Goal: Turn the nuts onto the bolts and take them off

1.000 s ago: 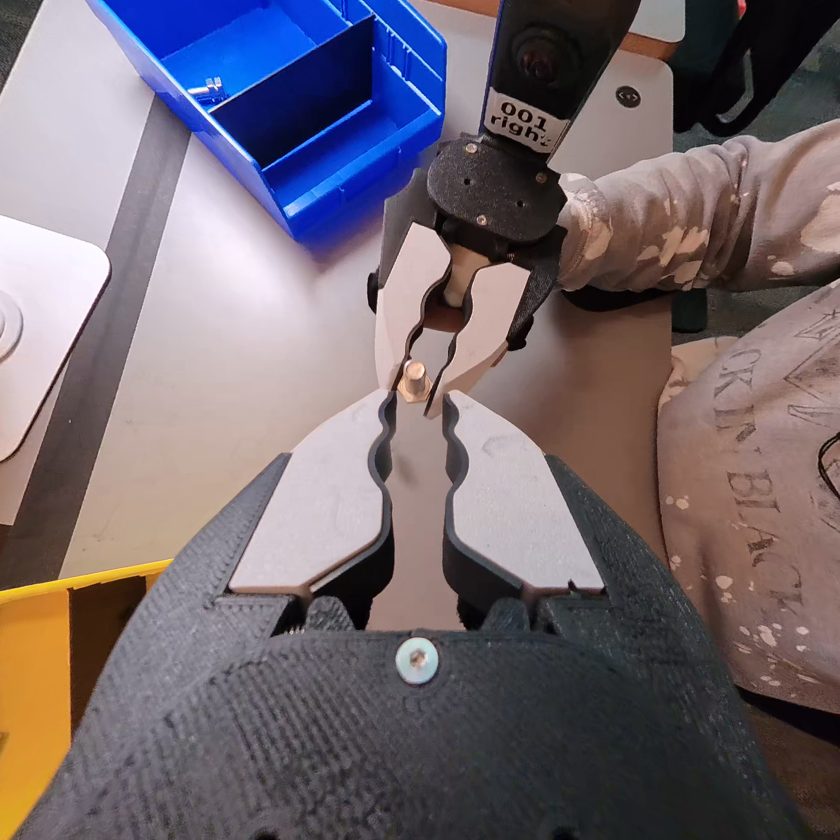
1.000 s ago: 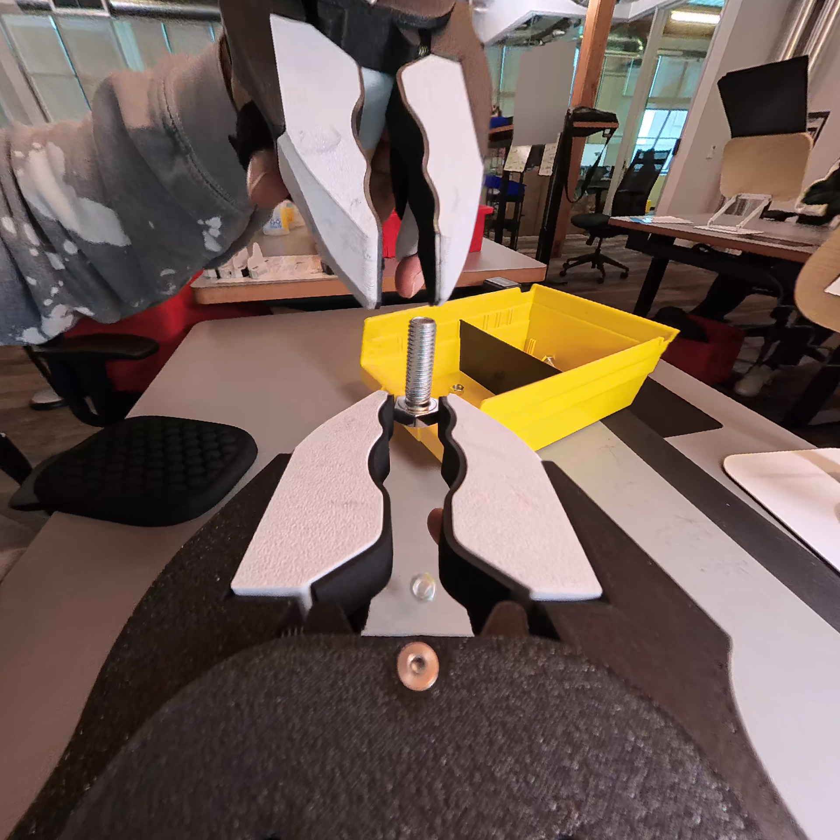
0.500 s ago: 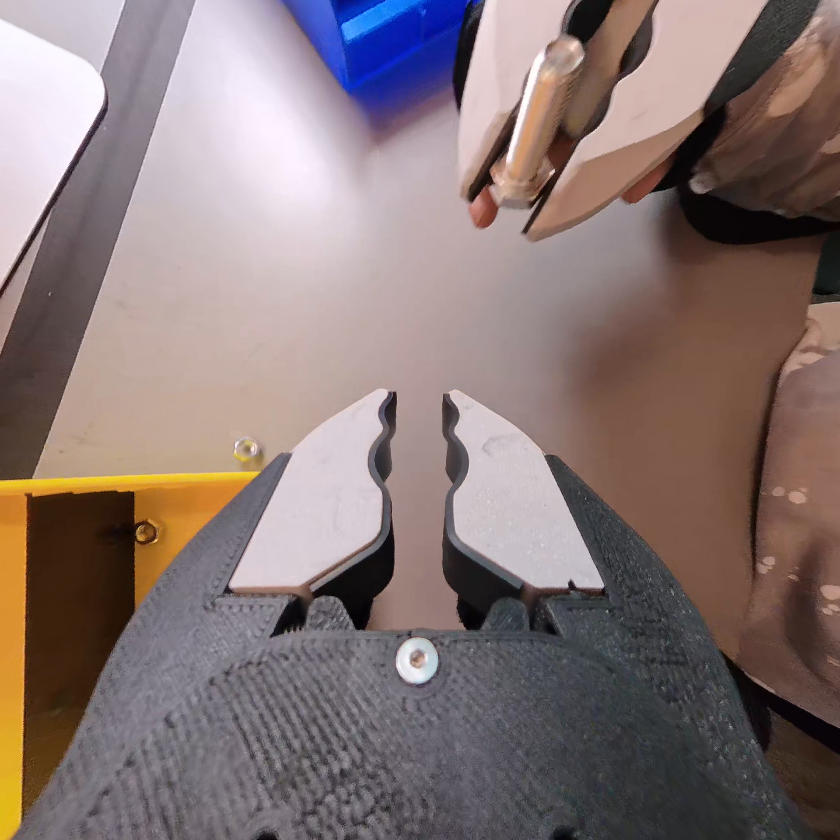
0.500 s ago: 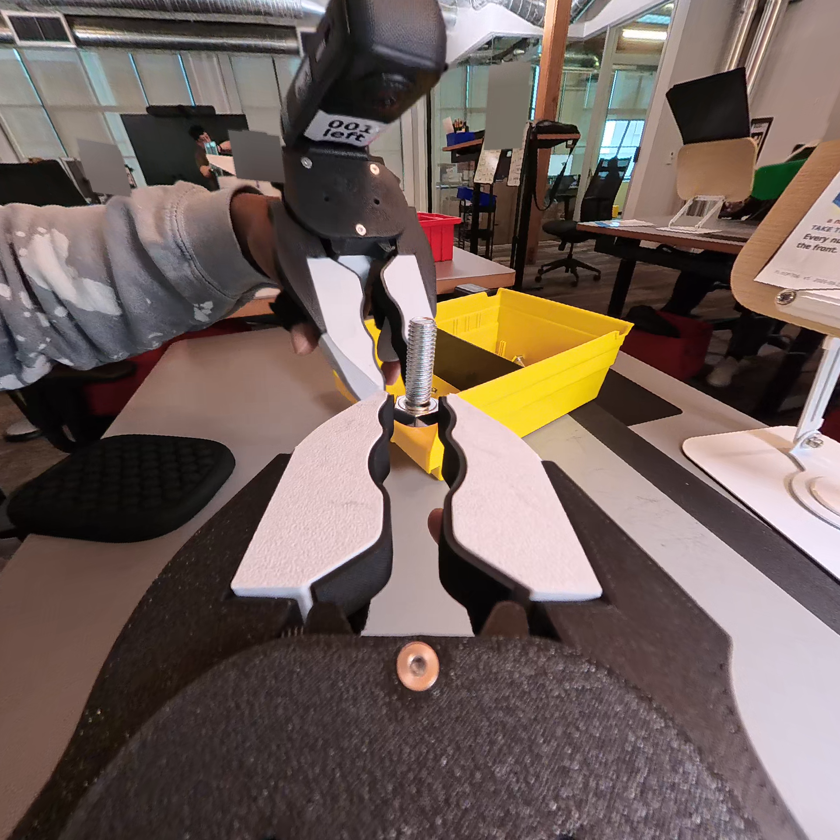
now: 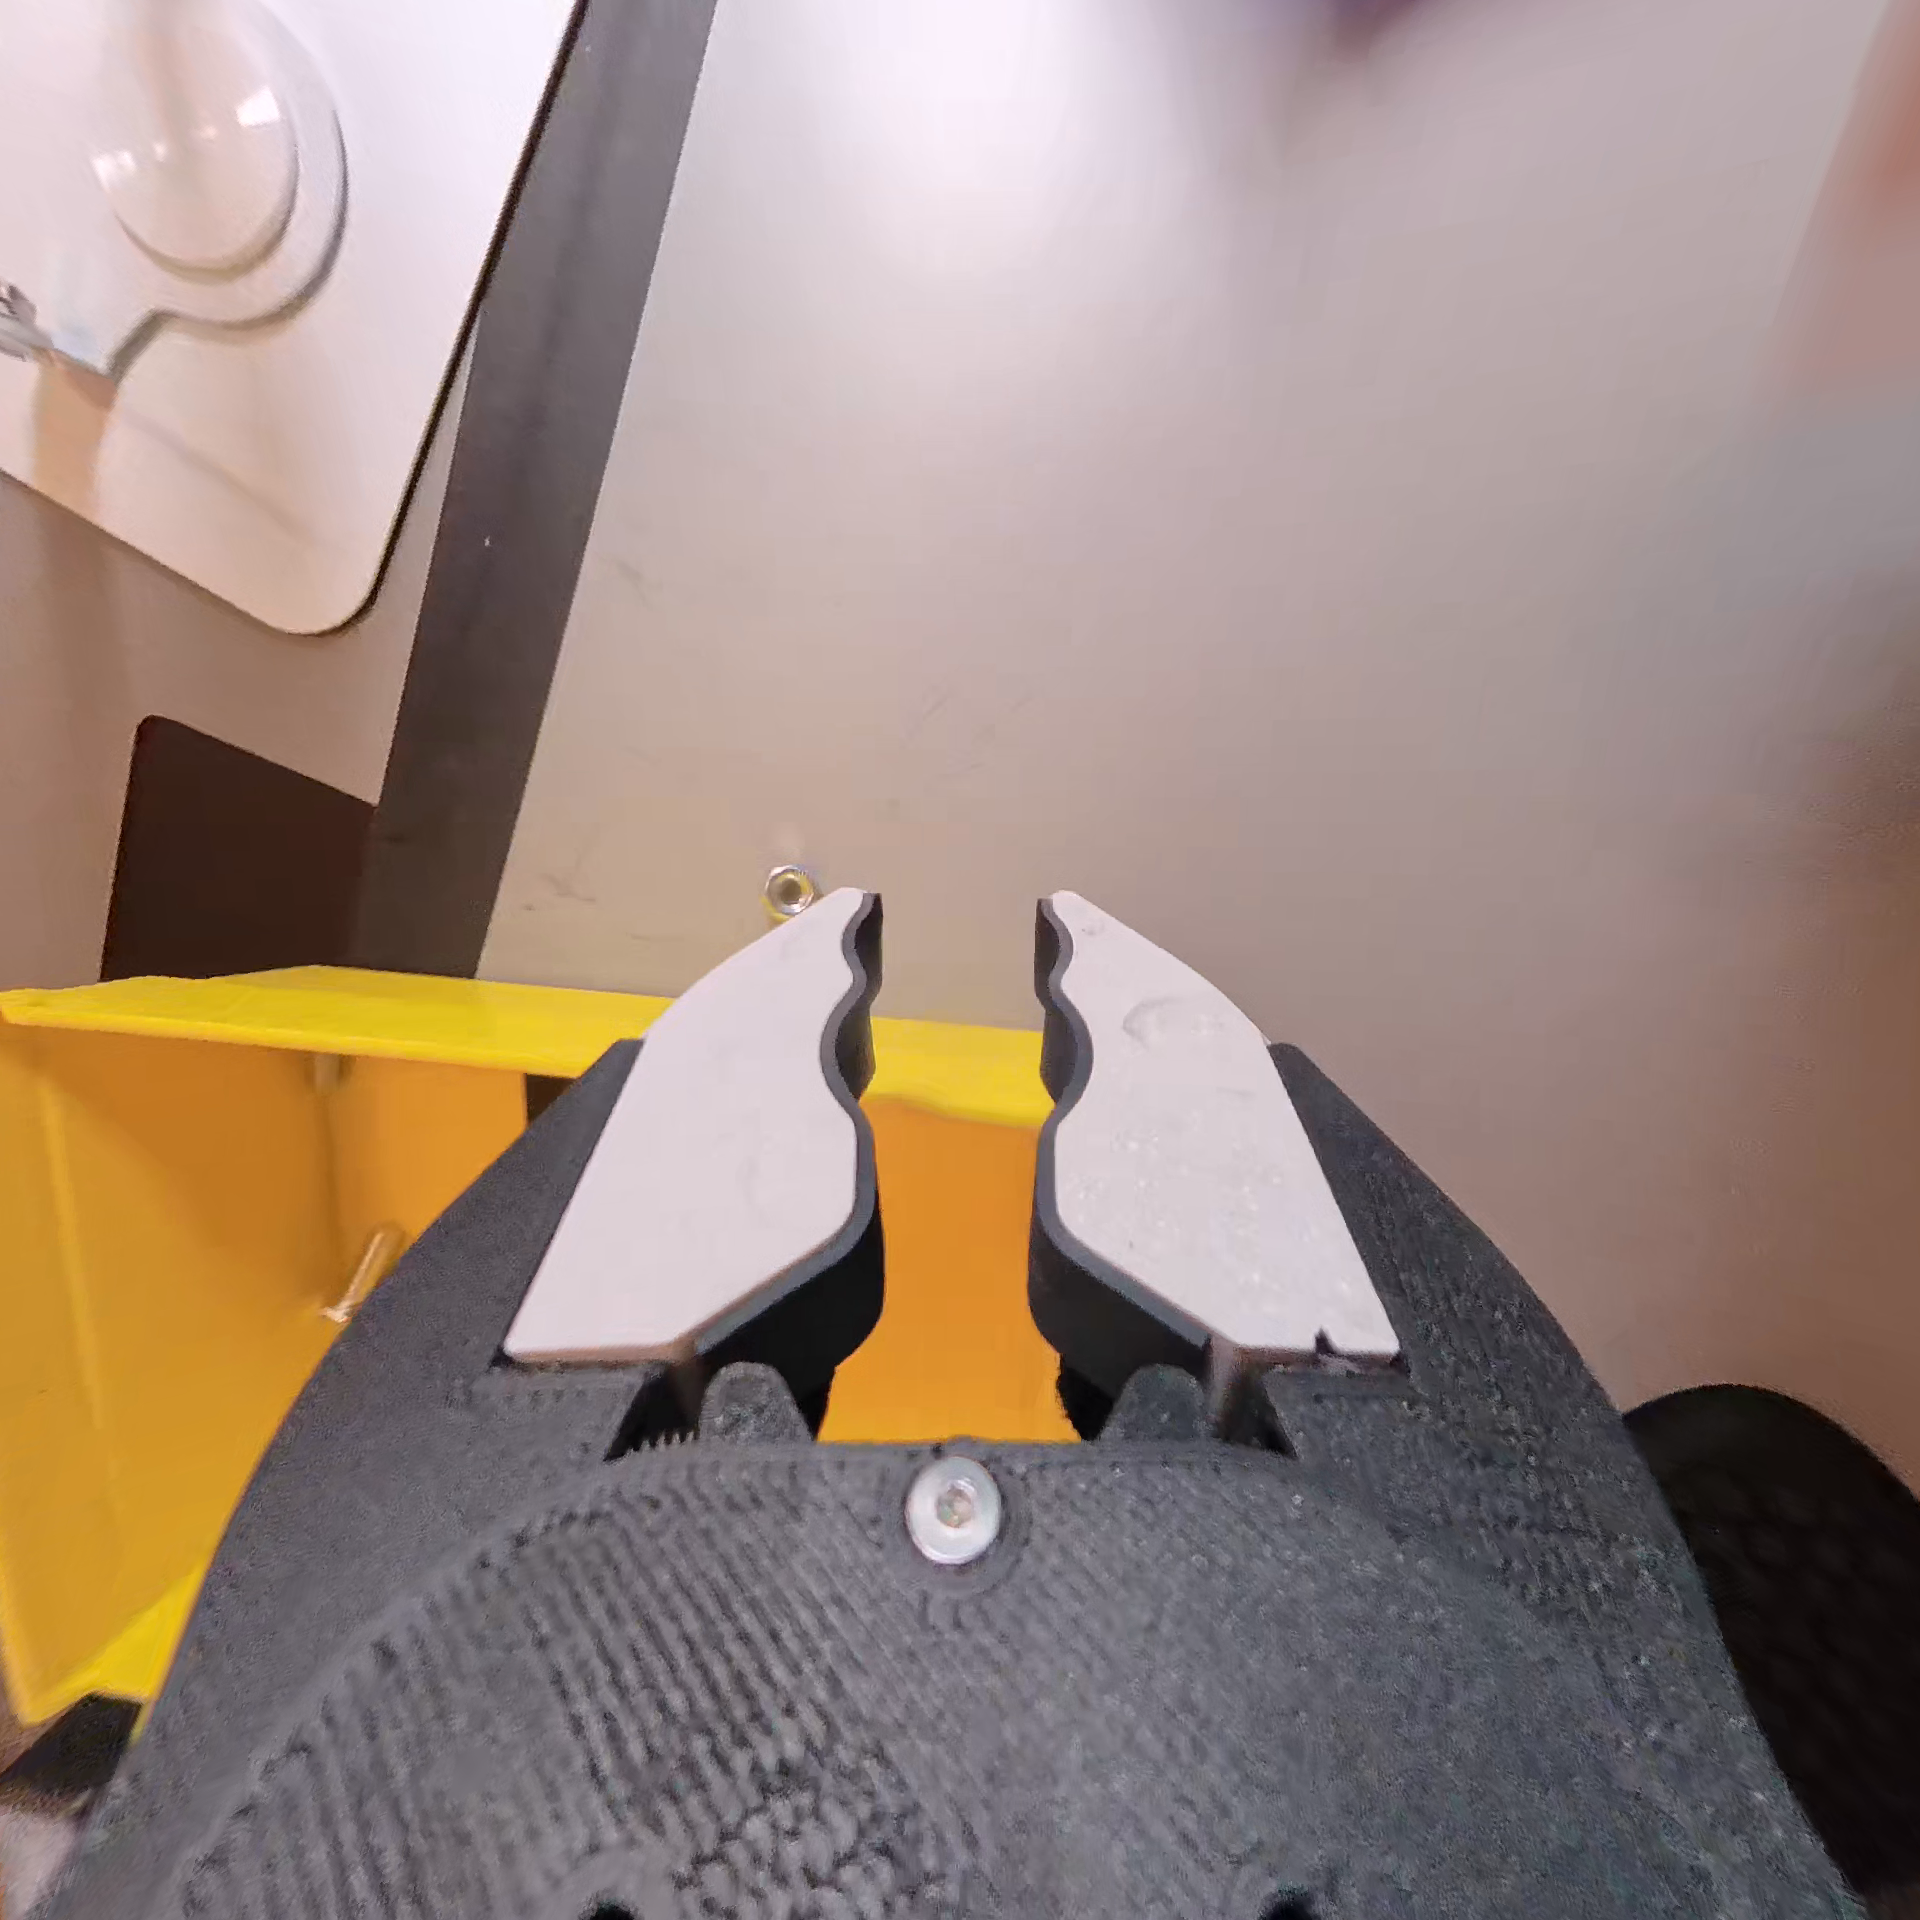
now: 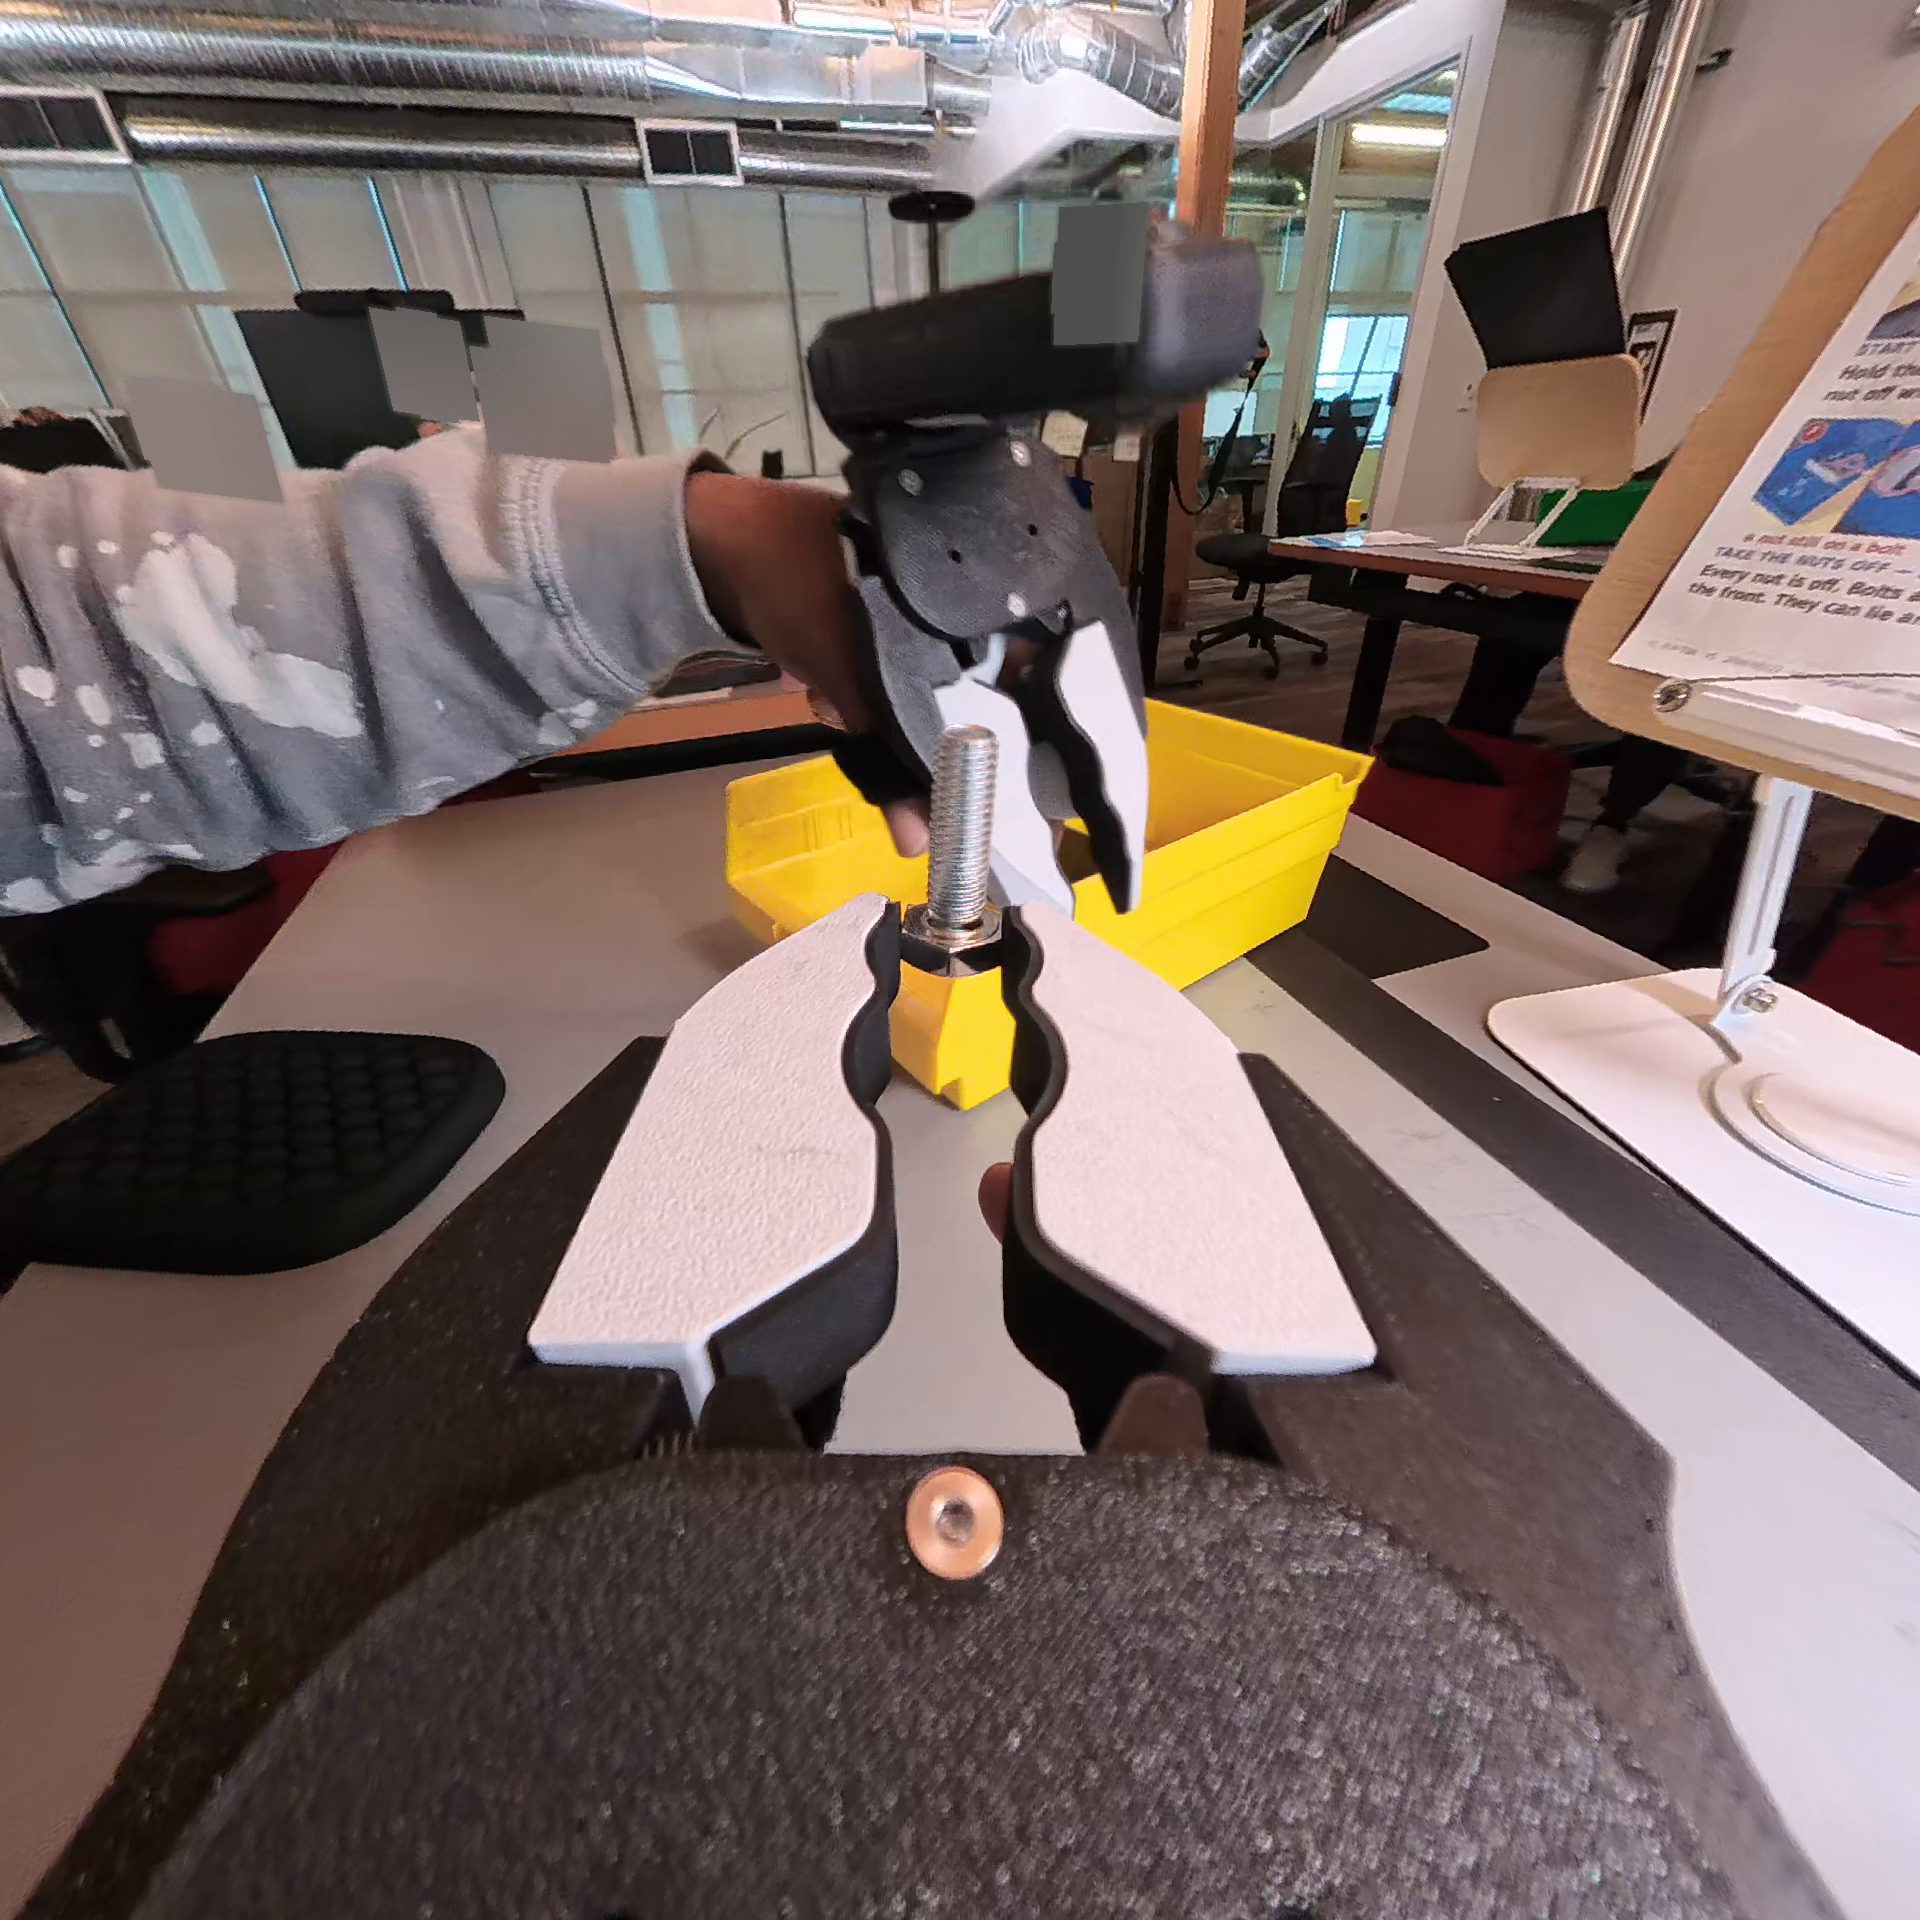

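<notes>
My right gripper [image 6: 951, 925] is shut on the hex head end of a silver bolt [image 6: 961, 810], which stands upright with its threaded shaft pointing up. My left gripper [image 5: 956, 914] is open and empty, and hangs over the near corner of the yellow bin [image 5: 208, 1143]. In the right wrist view the left gripper [image 6: 1086, 883] hangs, fingers down, over the yellow bin [image 6: 1247, 862] just behind the bolt. A loose nut [image 5: 788, 891] lies on the grey table [image 5: 1247, 623] just beyond the bin rim, left of my left fingertip. A small bolt [image 5: 364, 1273] lies inside the bin.
A white stand base [image 5: 187, 312] sits at the far left across a black strip [image 5: 520, 520]. In the right wrist view the stand [image 6: 1766, 1039] holds a board with a sheet at the right. A black padded armrest [image 6: 239, 1143] is at the left table edge. Left tips to right tips: about 15 cm.
My left gripper has drawn away from the bolt and swung over the yellow bin, its jaws a little wider. My right gripper still holds the bolt upright.
</notes>
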